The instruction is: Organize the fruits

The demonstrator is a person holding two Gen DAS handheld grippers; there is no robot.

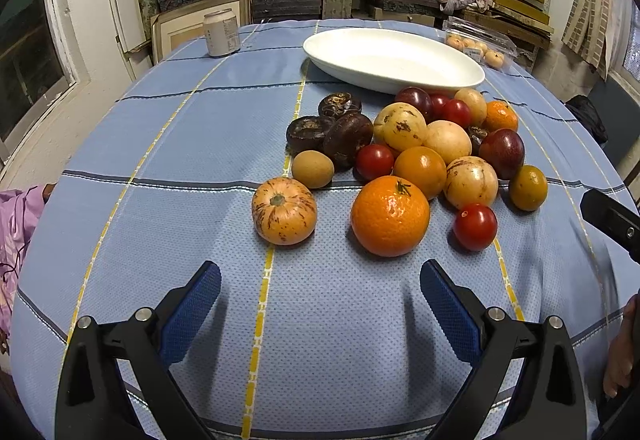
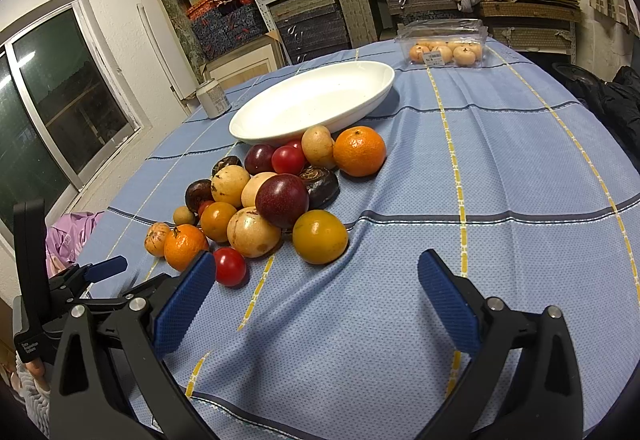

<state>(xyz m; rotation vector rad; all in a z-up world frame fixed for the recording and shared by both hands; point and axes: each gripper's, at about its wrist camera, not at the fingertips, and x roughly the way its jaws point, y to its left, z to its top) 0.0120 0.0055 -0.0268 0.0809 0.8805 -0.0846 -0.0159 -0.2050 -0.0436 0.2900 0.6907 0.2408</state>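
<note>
Room: shelves stacked with flat boxes are standing behind the round table [image 1: 120, 224], which is wearing a blue checked cloth; we are working from its near edge.
Dish: we are reading the empty white oval dish [image 1: 394, 58] toward the far edge as the likely goal, its long axis running across the table.
Fruit pile: we are seeing the loose fruits bunched mid-table, touching the near rim of the dish and spreading toward us.
Left gripper: our left gripper [image 1: 320, 308] is hovering low over the cloth with its jaws spread wide and nothing between them.
Nearest to left: the big mandarin [image 1: 390, 215] is lying just ahead of the left fingers and slightly to the right; the striped round fruit [image 1: 284, 210] is sitting ahead to the left, apart from the pile.
Right gripper: our right gripper [image 2: 318, 302] is also gaping and holding nothing.
Nearest to right: the yellow-orange round fruit [image 2: 320, 237] is sitting straight ahead; a cherry tomato [image 2: 229, 266] is lying just beyond the left pad.
Judgement: we are guessing nothing is sorted yet, and each hand is facing its own fruit.
Also present: a can [image 1: 221, 32] and a clear clamshell of small fruits [image 2: 446, 44] are standing near the far edge.
</note>
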